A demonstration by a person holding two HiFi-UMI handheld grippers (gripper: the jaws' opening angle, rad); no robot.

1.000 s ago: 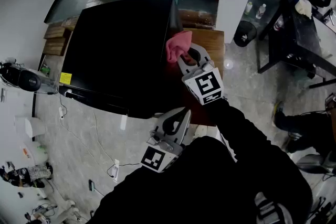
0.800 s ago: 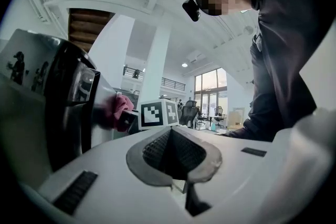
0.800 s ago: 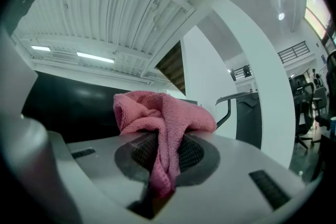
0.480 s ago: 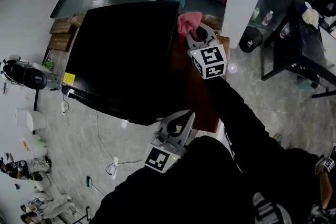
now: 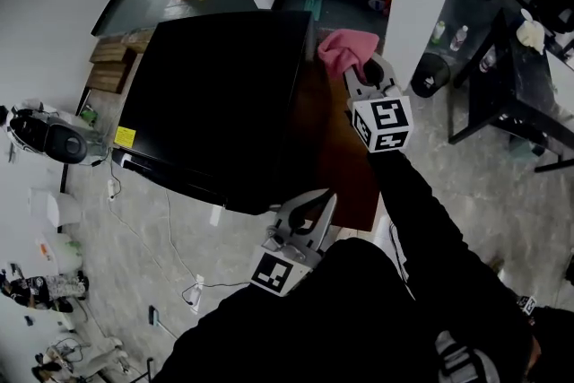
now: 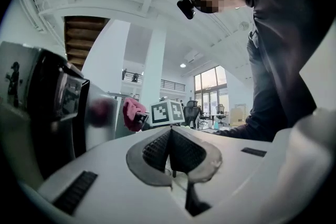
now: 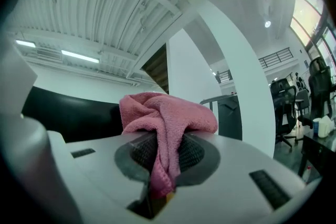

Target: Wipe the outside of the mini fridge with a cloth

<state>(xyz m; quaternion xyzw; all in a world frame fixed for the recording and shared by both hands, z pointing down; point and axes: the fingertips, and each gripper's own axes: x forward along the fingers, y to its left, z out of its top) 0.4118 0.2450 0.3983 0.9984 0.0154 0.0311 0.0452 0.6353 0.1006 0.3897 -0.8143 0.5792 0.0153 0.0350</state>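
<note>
My right claw (image 5: 366, 74) grips the pink cloth (image 5: 344, 50) bunched at the black mini fridge's (image 5: 215, 103) far right corner, seemingly to wipe that side, while my left claw (image 5: 316, 206) hangs clenched and empty near its front edge.

Bright, even indoor light fills the head view. The pale floor (image 5: 448, 184) reads clearly, but the mini fridge (image 5: 215, 94) is so dark that its top shows almost no detail. Straight lines bow toward the edges. Both gripper views are fisheye, with black corners. Strip lights (image 7: 79, 56) glow overhead, and the windows (image 7: 315, 23) at right blow out. The cloth (image 7: 165, 118) looks fairly sharp, its nearest fold perhaps soft.
</note>
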